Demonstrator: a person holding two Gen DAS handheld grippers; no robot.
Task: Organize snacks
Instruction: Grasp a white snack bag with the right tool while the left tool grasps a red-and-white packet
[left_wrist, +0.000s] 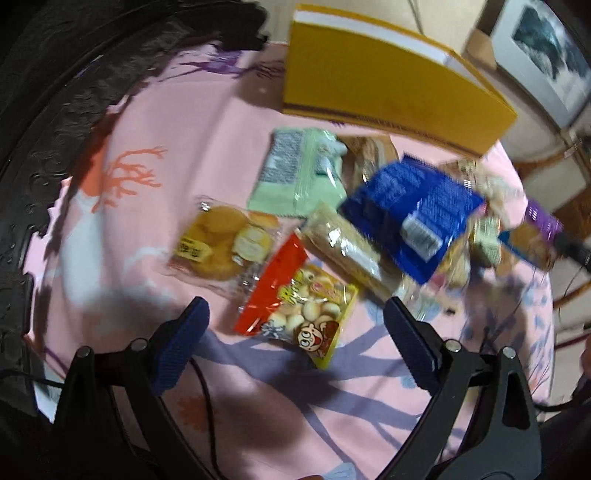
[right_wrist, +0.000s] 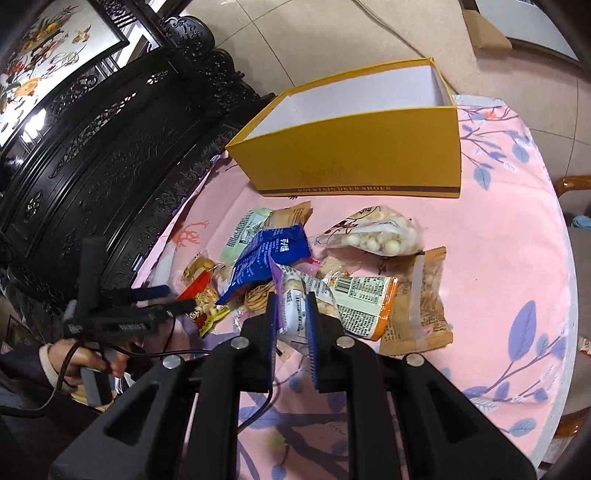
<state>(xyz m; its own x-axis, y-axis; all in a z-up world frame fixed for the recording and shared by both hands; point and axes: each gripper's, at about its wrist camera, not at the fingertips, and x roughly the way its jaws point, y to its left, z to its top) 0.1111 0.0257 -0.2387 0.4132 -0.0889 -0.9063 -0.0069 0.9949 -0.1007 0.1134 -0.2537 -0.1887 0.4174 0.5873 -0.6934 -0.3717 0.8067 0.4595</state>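
**Barely begun: first packet gripped, box empty**

Evidently the sorting has hardly started. The open yellow cardboard shoebox (right_wrist: 354, 147) at the far side of the table shows only bare white walls inside, with no snack visible in it. The right gripper (right_wrist: 291, 317) is clenched on a white-and-purple plastic snack packet (right_wrist: 295, 295) at the near edge of the heap. The left gripper (left_wrist: 295, 332) hangs released, jaws wide apart, above the red-and-yellow cartoon biscuit bag (left_wrist: 303, 306), gripping nothing. A blue foil pouch (right_wrist: 269, 254), a clear bag of round white balls (right_wrist: 376, 236), a pale green packet (left_wrist: 295, 177) and others lie jumbled together, all left to move.

A pink cloth with lilac branches and leaves (right_wrist: 498, 240) covers the table; a dark carved wooden cabinet (right_wrist: 110, 147) stands alongside, over a pale tiled floor (right_wrist: 295, 37).
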